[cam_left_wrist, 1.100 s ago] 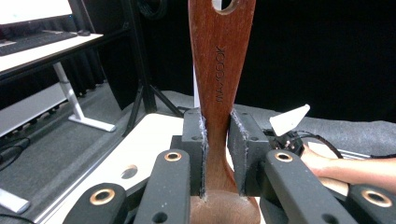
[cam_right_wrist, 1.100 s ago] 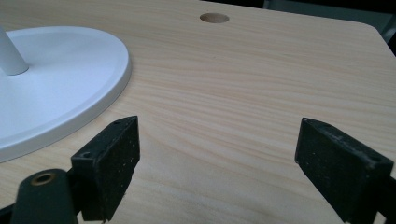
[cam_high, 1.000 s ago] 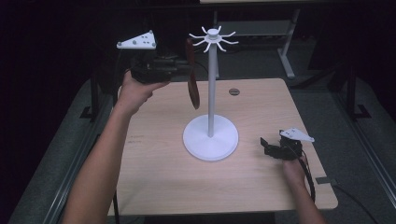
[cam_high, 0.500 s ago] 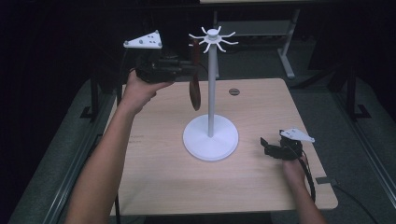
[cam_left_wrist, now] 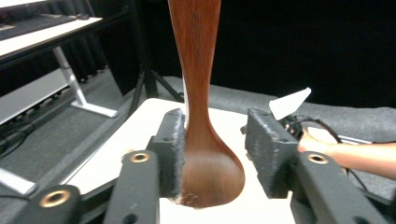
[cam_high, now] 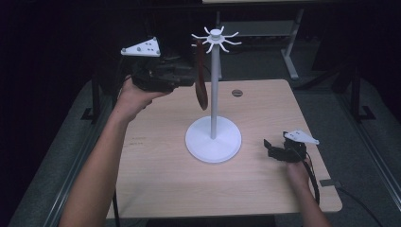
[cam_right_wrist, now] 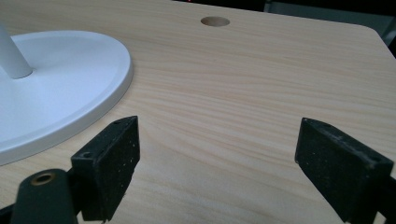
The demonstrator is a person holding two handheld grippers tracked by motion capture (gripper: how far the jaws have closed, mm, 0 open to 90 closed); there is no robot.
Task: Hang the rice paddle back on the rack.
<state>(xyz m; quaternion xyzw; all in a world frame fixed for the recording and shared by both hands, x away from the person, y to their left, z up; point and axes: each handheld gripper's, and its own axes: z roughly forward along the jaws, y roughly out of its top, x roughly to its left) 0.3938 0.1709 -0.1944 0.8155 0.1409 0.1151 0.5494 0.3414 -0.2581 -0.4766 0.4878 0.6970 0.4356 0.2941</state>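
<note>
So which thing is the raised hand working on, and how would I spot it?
Find the white stand mid-table. From its top hooks hangs a wooden spoon, between the left gripper's jaws. It is the only dark reddish-brown piece there.

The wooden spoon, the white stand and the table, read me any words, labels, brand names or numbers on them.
None: no readable text on any of them.
Wooden spoon: bare dark wood between the left claw's jaws, no mark.
White stand: plain white pole, hooks and base.
Table: bare wood grain with one round hole, no sticker.
Grey plate on the left claw: small dots, no lettering.
</note>
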